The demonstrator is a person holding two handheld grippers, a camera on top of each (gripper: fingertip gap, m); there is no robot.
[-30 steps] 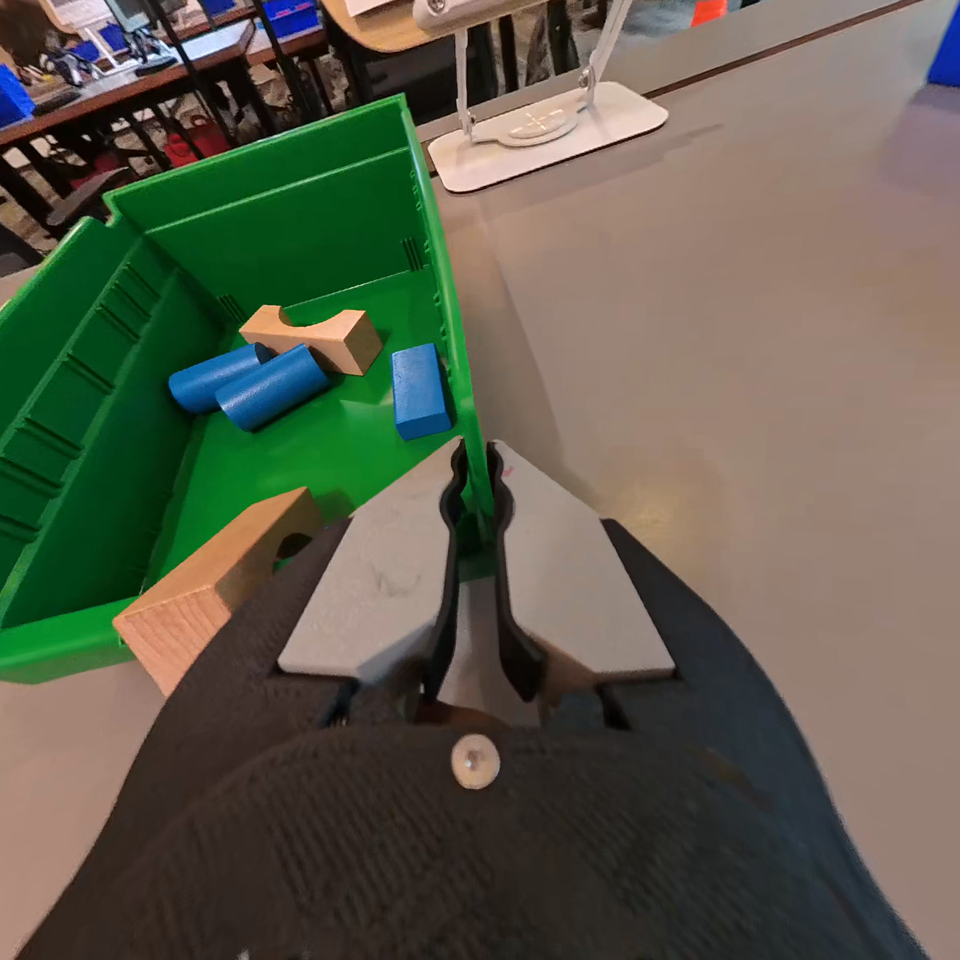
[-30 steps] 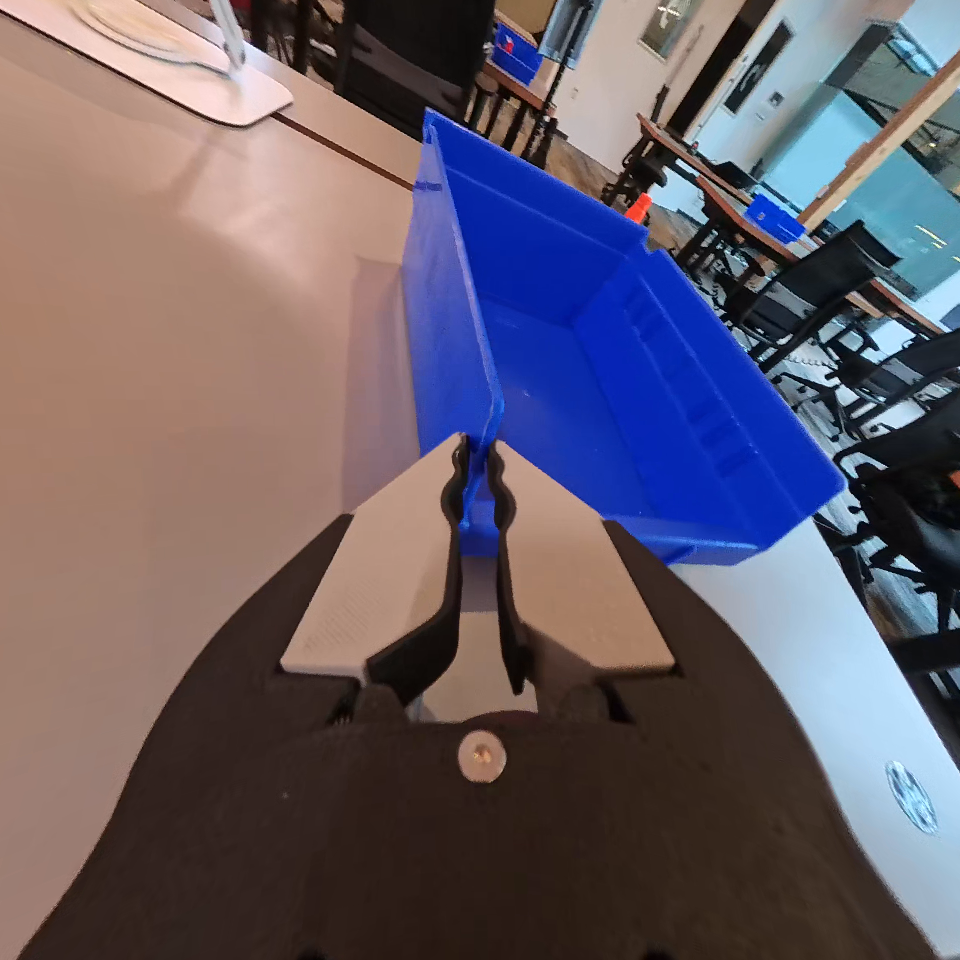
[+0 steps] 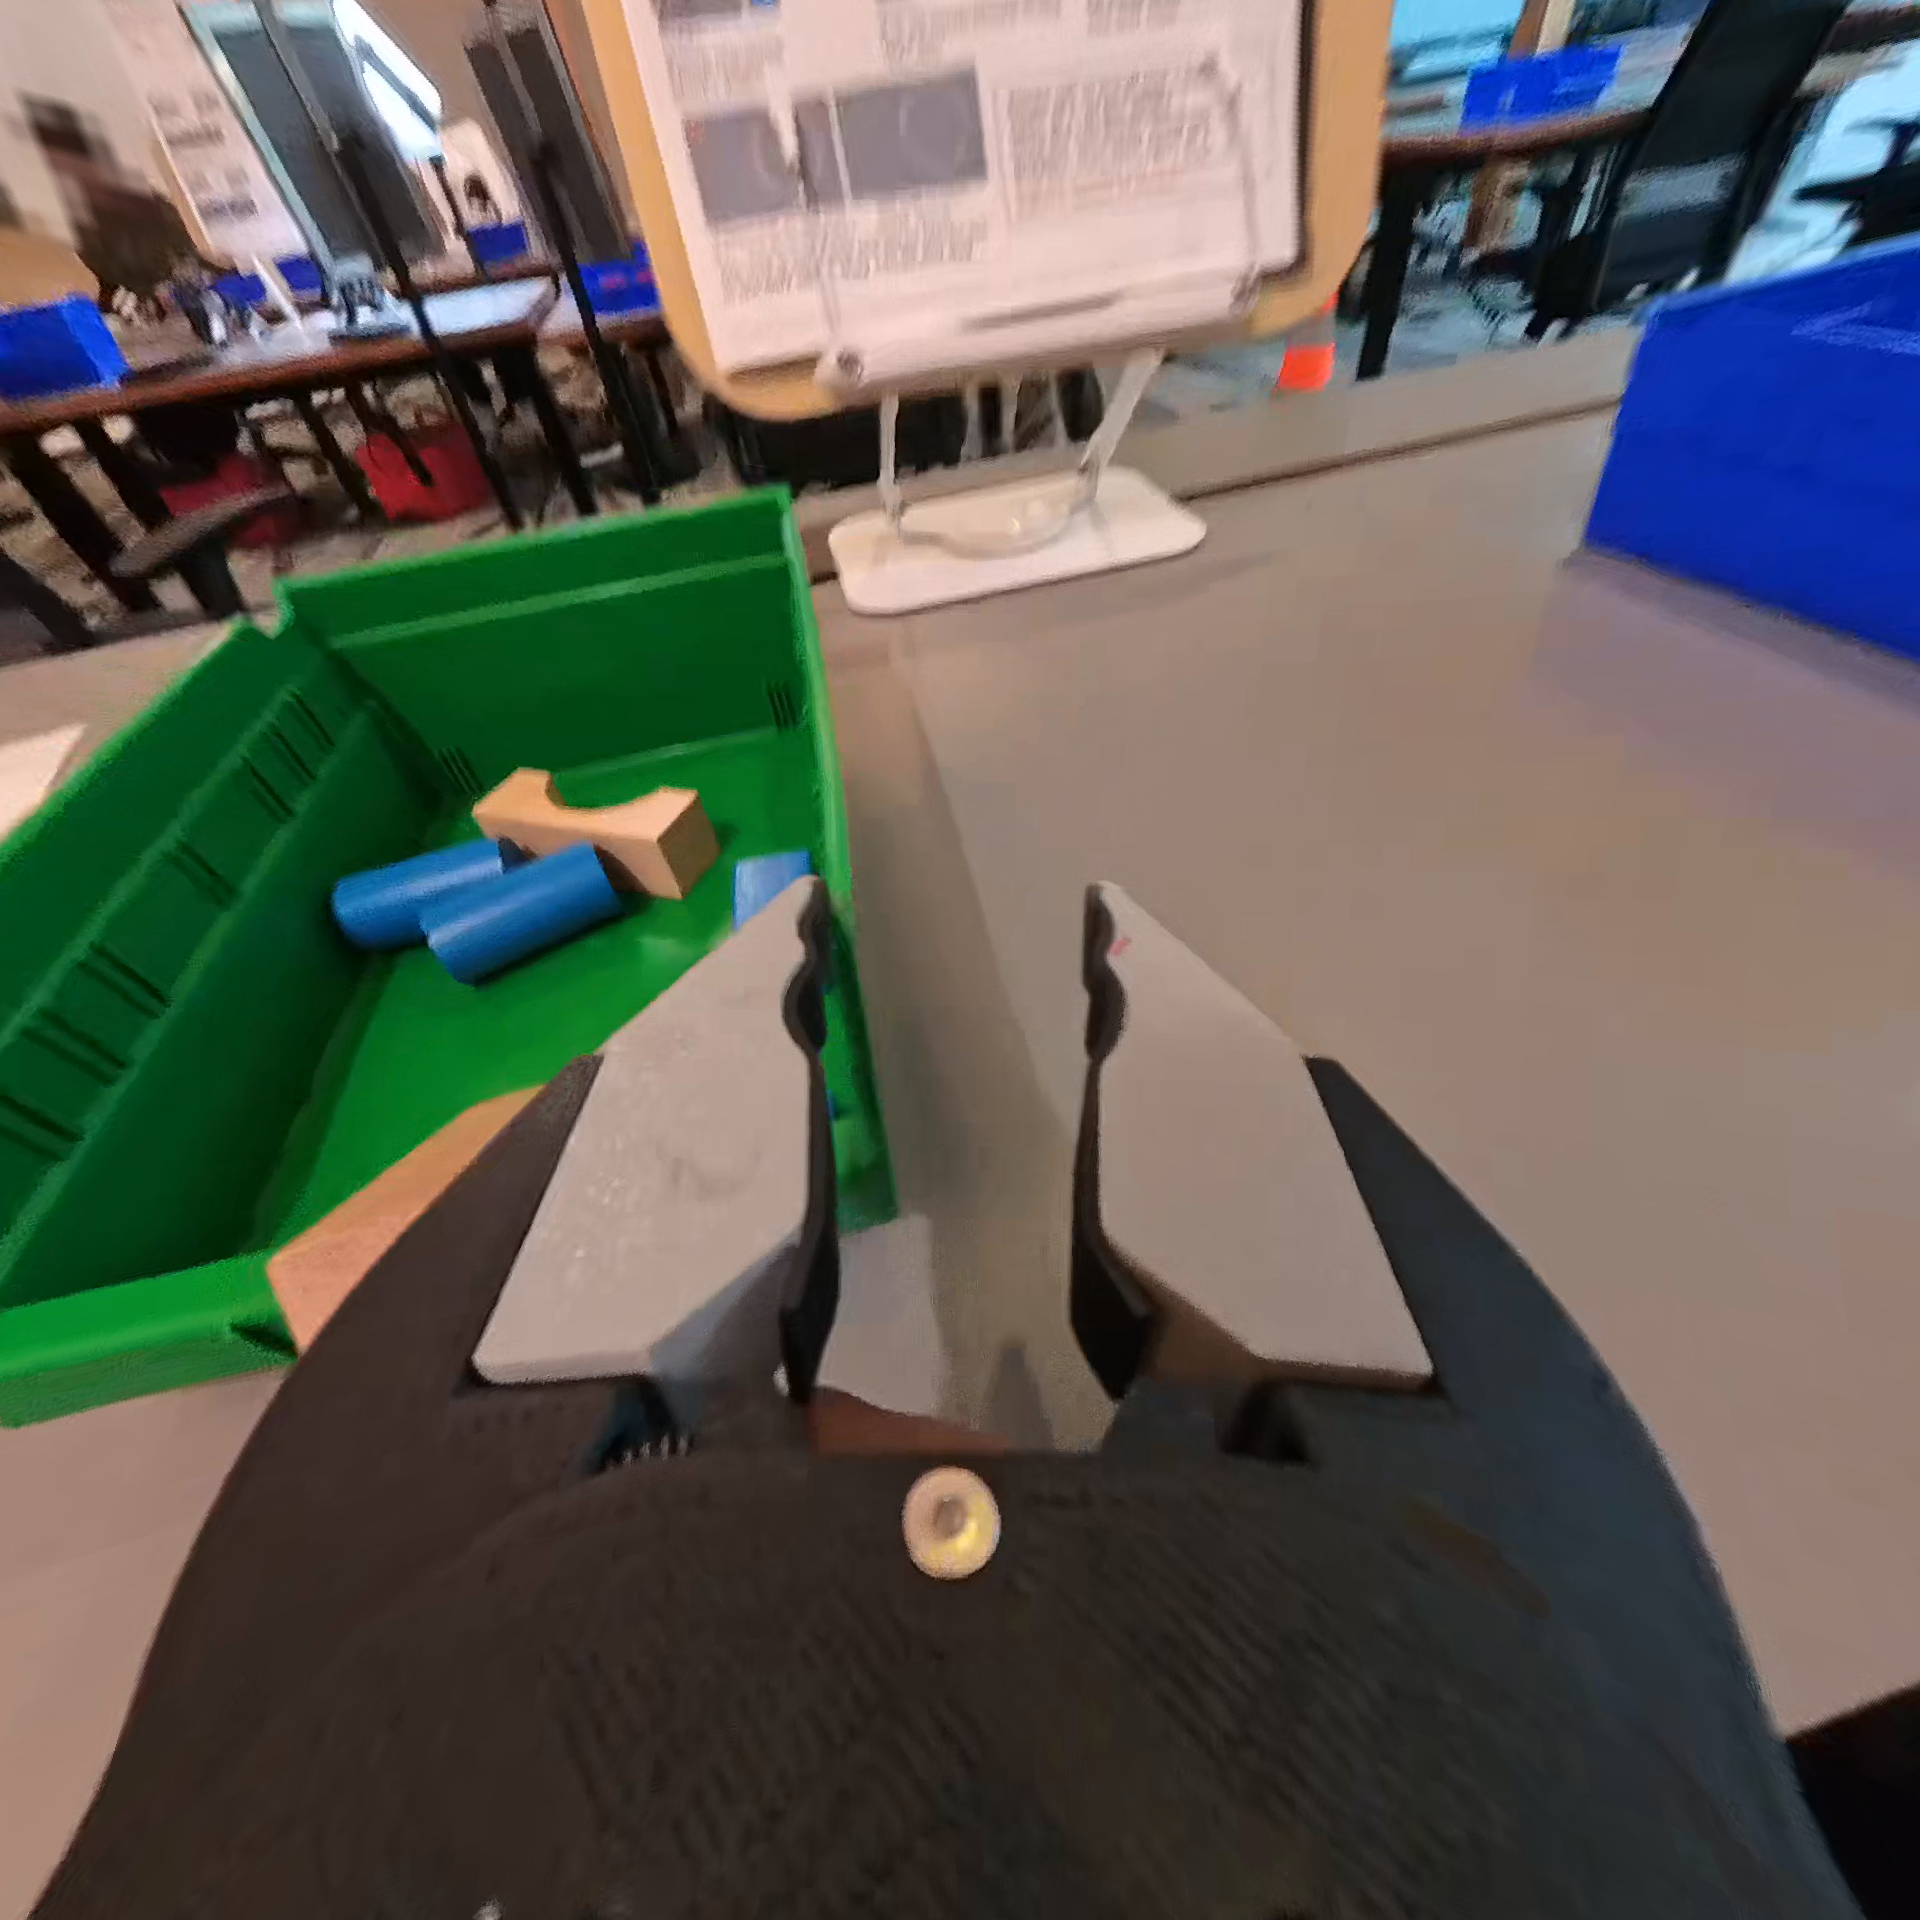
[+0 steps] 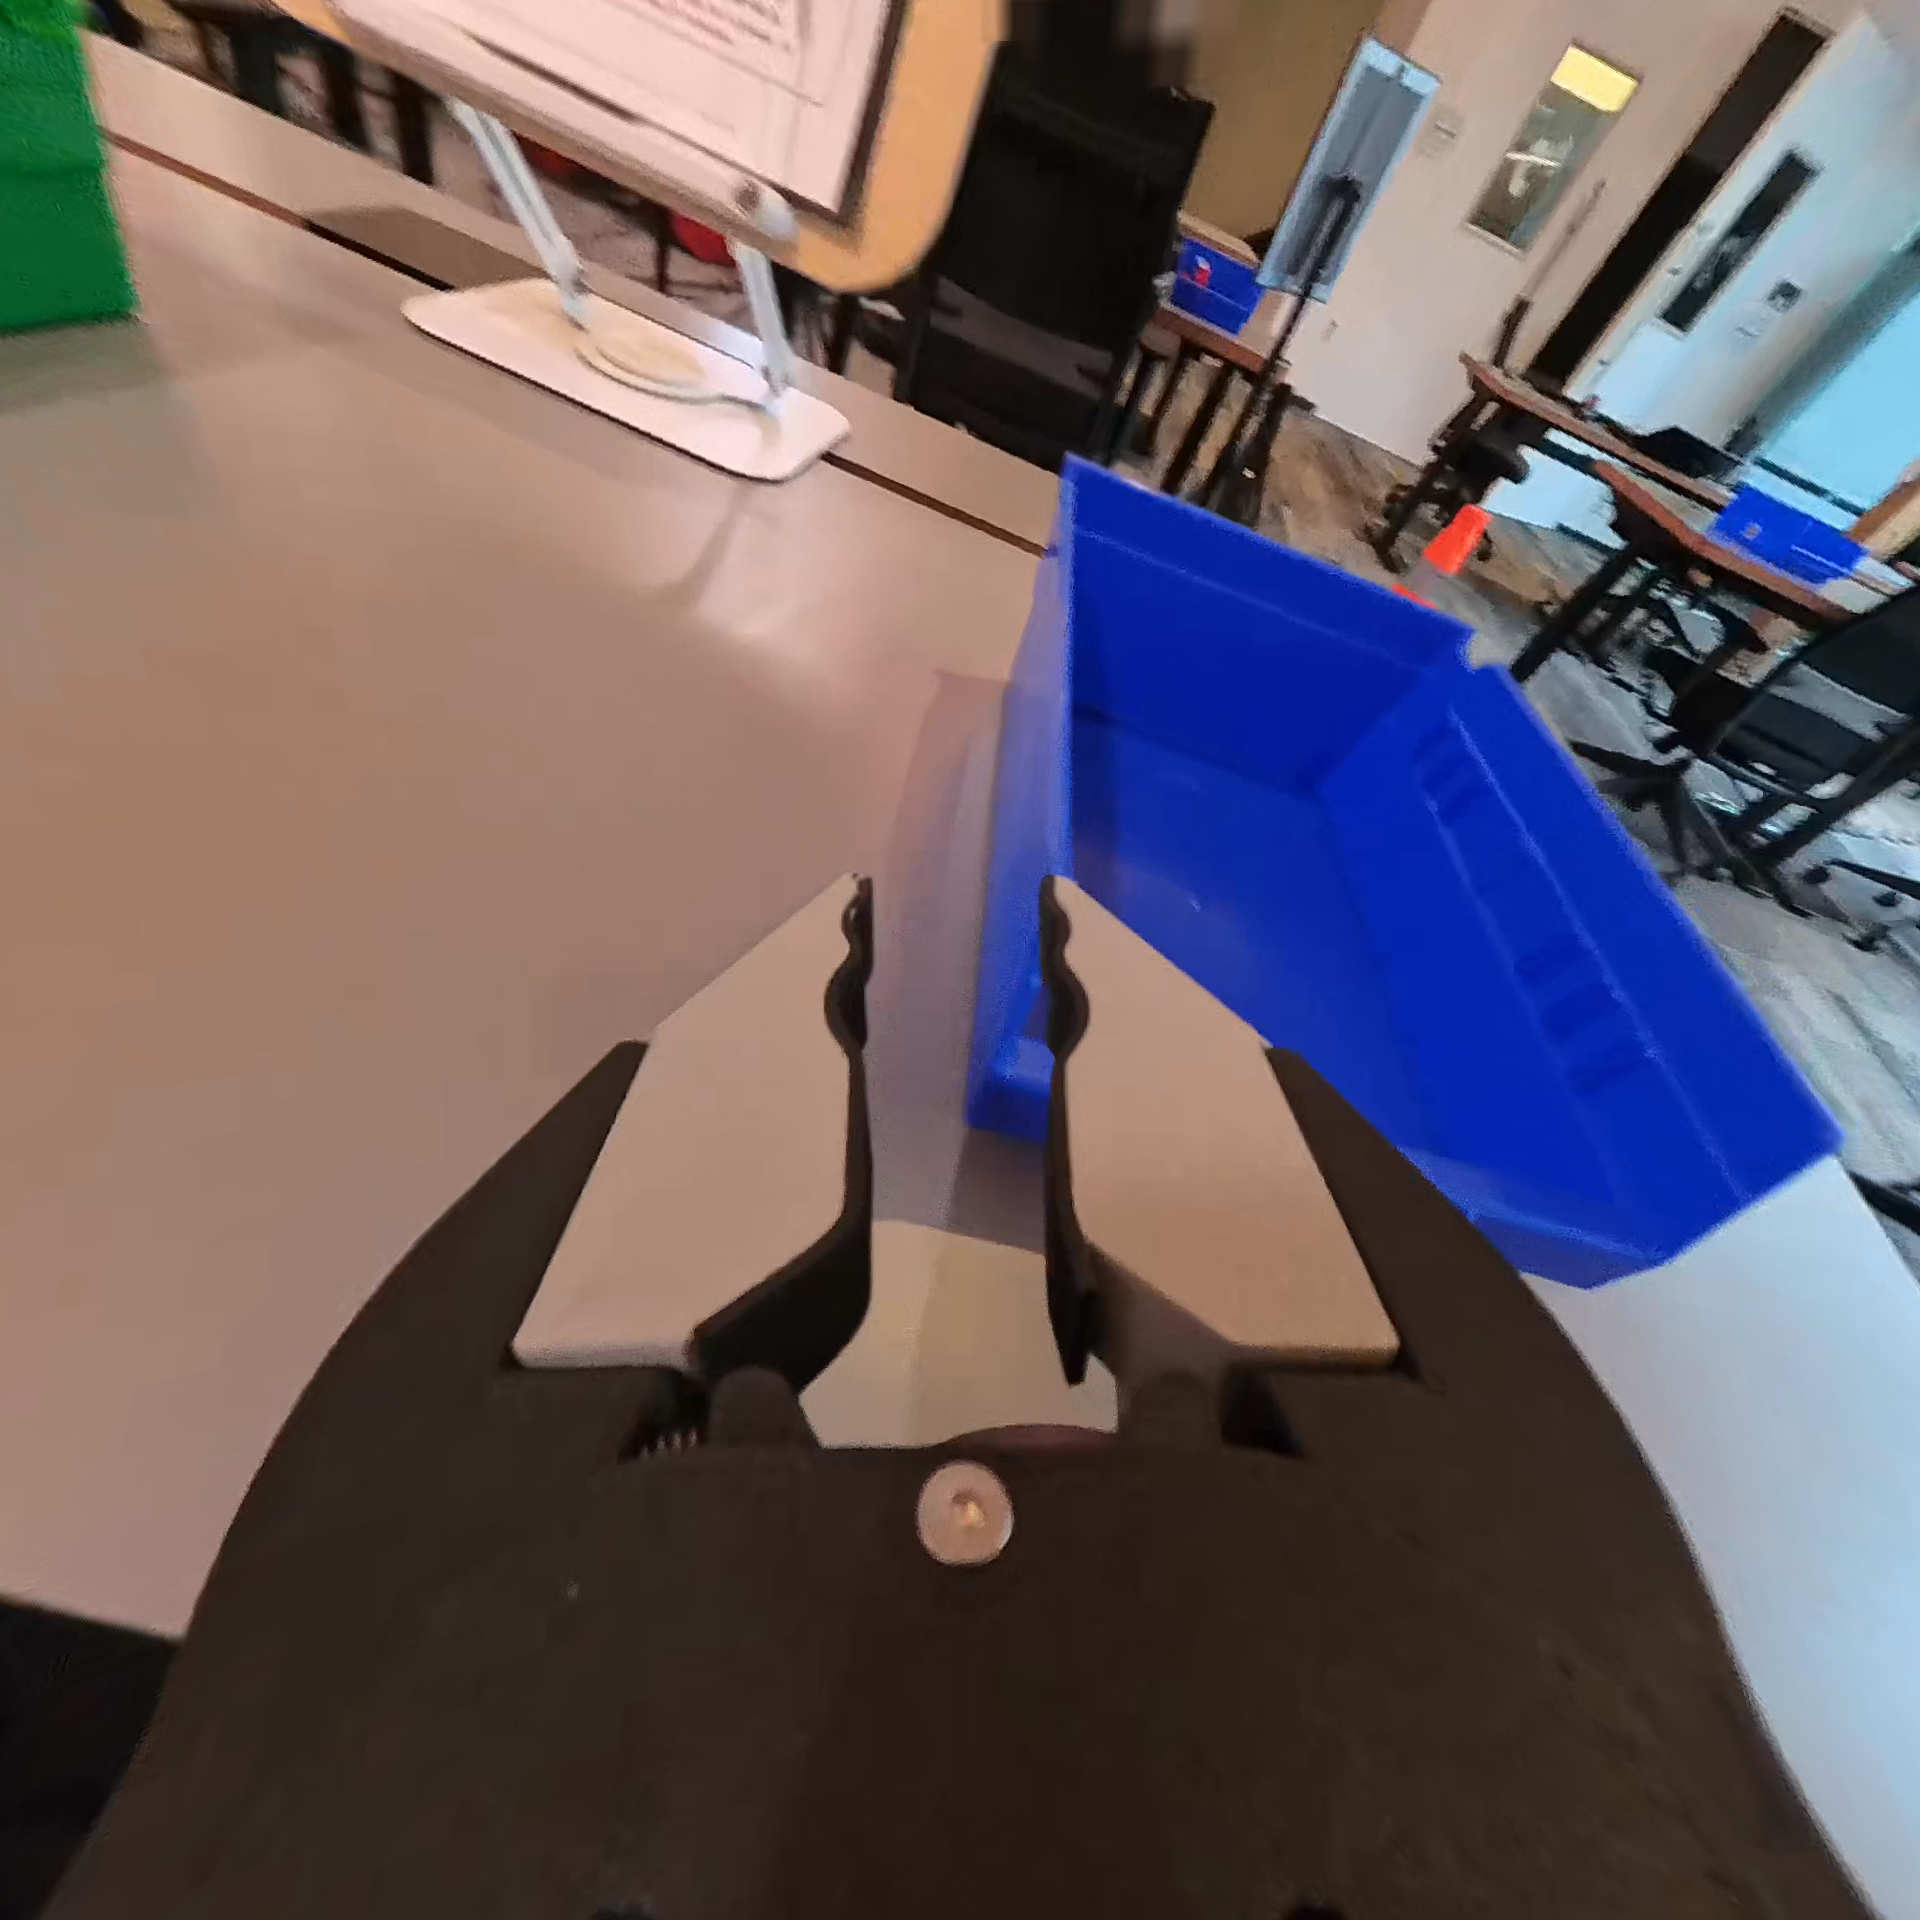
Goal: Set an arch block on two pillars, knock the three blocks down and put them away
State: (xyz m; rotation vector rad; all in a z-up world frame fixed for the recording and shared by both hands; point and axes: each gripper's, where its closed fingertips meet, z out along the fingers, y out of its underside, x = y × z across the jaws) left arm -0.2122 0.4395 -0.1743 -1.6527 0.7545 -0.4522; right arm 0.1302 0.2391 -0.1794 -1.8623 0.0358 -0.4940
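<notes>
A green bin (image 3: 582, 634) on the left of the grey table holds a wooden arch block (image 3: 613, 831), two blue cylinders (image 3: 499, 909), and a blue rectangular block (image 3: 767, 883) partly hidden by my left finger. A second wooden block (image 3: 384, 1216) lies at the bin's near end, half hidden by the gripper body. My left gripper (image 3: 951, 914) is open and empty, just right of the bin's right wall. My right gripper (image 4: 951, 904) is open and empty, just left of the empty blue bin (image 4: 1351, 862).
A document stand with a white base (image 3: 1018, 540) stands at the table's far side; it also shows in the right wrist view (image 4: 644, 384). The blue bin's wall (image 3: 1766, 457) shows at right in the left wrist view. Tables and chairs stand beyond the table. About 40 centimetres separates my left fingertips from my right.
Both grippers have opened: the left let go of the green bin's right wall, the right let go of the blue bin's left wall. Both have pulled back and tilted upward.
</notes>
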